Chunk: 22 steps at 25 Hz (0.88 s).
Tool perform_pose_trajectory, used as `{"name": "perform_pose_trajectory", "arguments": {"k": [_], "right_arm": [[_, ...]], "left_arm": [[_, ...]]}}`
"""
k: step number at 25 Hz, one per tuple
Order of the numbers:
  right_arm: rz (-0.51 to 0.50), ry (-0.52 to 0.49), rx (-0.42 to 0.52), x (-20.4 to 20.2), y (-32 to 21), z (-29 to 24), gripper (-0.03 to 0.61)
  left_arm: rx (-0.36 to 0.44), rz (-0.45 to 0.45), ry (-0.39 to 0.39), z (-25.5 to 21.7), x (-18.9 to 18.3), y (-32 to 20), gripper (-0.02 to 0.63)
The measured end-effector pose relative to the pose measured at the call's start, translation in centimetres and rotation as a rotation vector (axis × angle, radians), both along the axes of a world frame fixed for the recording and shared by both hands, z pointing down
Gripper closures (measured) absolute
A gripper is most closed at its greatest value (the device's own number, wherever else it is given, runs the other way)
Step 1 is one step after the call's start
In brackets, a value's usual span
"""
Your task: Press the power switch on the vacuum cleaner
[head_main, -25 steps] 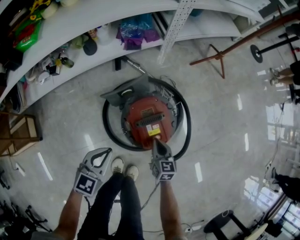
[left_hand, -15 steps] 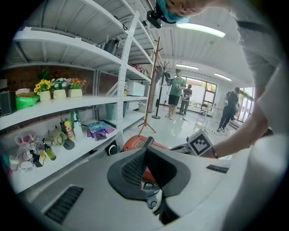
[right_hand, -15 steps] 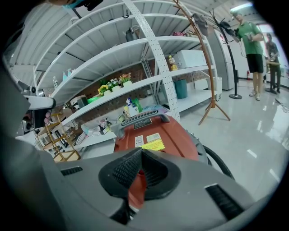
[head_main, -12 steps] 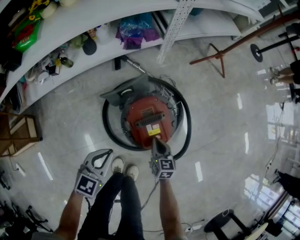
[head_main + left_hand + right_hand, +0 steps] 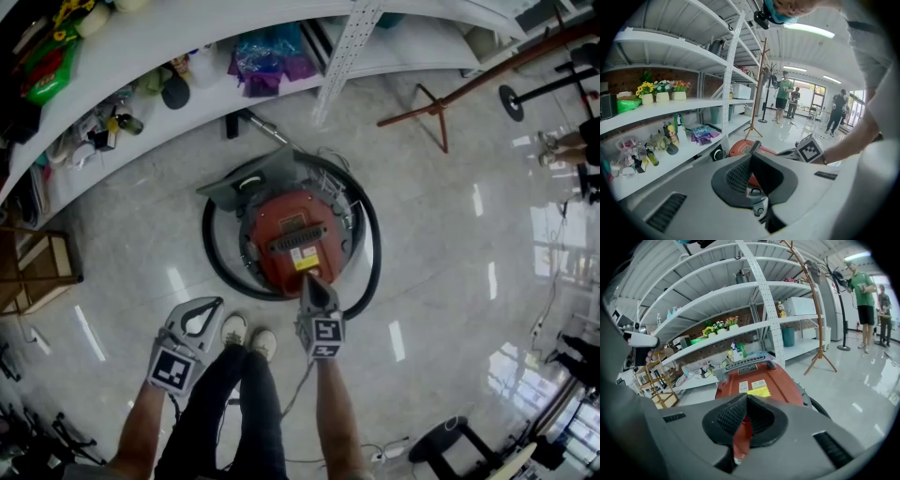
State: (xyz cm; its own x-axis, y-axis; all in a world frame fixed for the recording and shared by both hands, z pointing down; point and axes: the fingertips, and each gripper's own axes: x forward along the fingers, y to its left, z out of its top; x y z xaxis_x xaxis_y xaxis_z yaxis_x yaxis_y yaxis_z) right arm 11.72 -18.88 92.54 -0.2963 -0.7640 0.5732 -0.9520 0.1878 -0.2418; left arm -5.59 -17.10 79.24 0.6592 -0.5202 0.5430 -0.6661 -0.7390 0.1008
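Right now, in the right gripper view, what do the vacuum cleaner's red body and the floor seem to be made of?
Vacuum cleaner's red body: probably moulded plastic, smooth and semi-glossy; a rounded shell with stickers lying flat.
Floor: likely polished stone or tile, pale grey; it mirrors lights in bright streaks.

Ceiling strip lights (image 5: 808, 30) and bright windows (image 5: 813, 91) at the far end keep your scene evenly lit. The polished floor (image 5: 450, 234) throws white streaks of glare back at your head view, and shadows on it are faint. Both gripper views bow the shelves (image 5: 740, 291) and fall to black at the corners. Close to each lens, your left gripper (image 5: 750, 155) and right gripper (image 5: 746, 395) look soft.
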Motion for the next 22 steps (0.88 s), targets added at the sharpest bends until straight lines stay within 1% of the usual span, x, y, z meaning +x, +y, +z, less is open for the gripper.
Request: {"name": "perform_pose_trajectory", "arguments": {"k": [7,10,13,22], "right_arm": [[0.005,0.048,0.025,-0.1,0.1,-0.1,0.577],[0.018,0.045,0.034,-0.2,0.1,0.1,0.577],[0.022,0.034,0.039,-0.2,0.2,0.2,0.577],[-0.005,0.045,0.057,-0.2,0.3,0.6,0.577]], "left_arm": [[-0.009,-0.003,-0.001,0.3,-0.4,0.1,0.606],[-0.004,0.002,-0.002,0.5,-0.5,0.1,0.605],[-0.016,-0.007,0.0,0.6,-0.6,0.2,0.606],[-0.021,0.002,0.0,1.1,-0.3,0.4,0.606]]}}
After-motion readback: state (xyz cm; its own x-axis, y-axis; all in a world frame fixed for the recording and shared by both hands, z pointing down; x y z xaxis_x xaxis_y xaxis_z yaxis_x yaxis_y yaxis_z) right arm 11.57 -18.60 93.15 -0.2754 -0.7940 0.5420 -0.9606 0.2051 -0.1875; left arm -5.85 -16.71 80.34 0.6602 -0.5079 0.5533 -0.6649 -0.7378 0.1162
